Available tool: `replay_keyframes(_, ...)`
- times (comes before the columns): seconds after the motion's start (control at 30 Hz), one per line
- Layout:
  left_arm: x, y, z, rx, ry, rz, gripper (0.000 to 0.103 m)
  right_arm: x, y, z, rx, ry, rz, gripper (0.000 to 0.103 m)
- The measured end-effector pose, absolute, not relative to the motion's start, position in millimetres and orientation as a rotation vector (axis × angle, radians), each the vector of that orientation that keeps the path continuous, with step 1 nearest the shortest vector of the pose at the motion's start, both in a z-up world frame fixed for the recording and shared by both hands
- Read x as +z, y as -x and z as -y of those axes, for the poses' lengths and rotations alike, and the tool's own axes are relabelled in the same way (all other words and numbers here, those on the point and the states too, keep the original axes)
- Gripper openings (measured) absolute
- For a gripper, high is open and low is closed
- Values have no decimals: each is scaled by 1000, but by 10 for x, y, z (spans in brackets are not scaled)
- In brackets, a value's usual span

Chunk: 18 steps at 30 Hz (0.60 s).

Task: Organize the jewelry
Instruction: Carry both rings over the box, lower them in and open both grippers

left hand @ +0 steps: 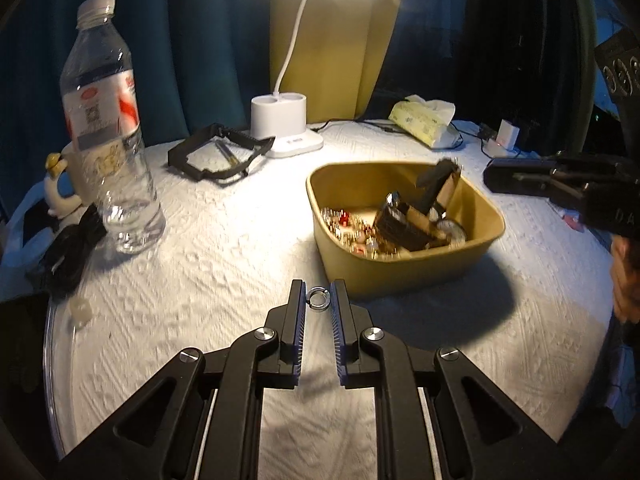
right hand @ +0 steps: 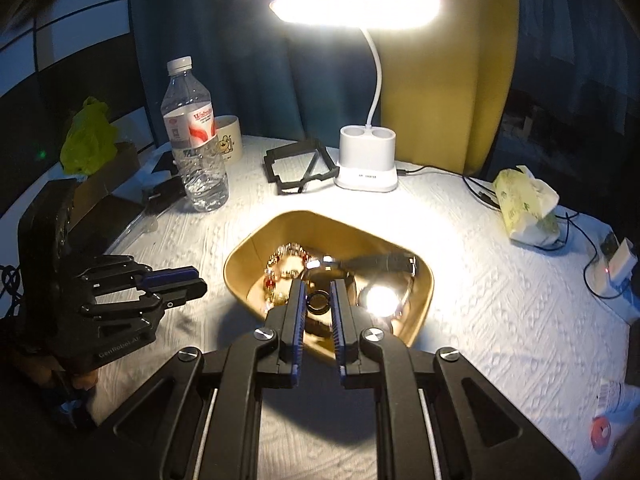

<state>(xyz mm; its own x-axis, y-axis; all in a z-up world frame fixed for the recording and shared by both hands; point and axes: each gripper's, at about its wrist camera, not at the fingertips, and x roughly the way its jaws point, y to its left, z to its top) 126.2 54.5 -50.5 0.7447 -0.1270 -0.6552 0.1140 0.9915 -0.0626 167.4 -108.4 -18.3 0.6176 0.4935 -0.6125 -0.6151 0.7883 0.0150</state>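
A tan bin [left hand: 400,276] on the white cloth holds a jumble of jewelry [left hand: 360,232]: watches, straps and beaded pieces. My left gripper [left hand: 318,300] hovers over the cloth just in front of the bin, shut on a small silver ring [left hand: 318,298] pinched at its tips. Its closed fingers also show at the left in the right wrist view as the left gripper [right hand: 200,284]. My right gripper [right hand: 318,300] hangs over the bin [right hand: 248,248], shut on a dark round ring [right hand: 318,304]. A watch face [right hand: 380,300] glares beside it. The right gripper [left hand: 490,178] sits beyond the bin's right side.
A water bottle [left hand: 108,132] and a mug [left hand: 80,172] stand at the left, with black cables [left hand: 68,256] near the edge. A white desk lamp [left hand: 286,128], a black frame [left hand: 220,156], a tissue pack [left hand: 426,122] and a charger [left hand: 508,136] with wires line the back.
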Motion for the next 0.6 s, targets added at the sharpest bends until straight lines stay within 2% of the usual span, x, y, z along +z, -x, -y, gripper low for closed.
replay_keyframes(0.6,-310,-1676,-231,-202,20,-697,14,-298,-1988,1235,624,176,-657,12)
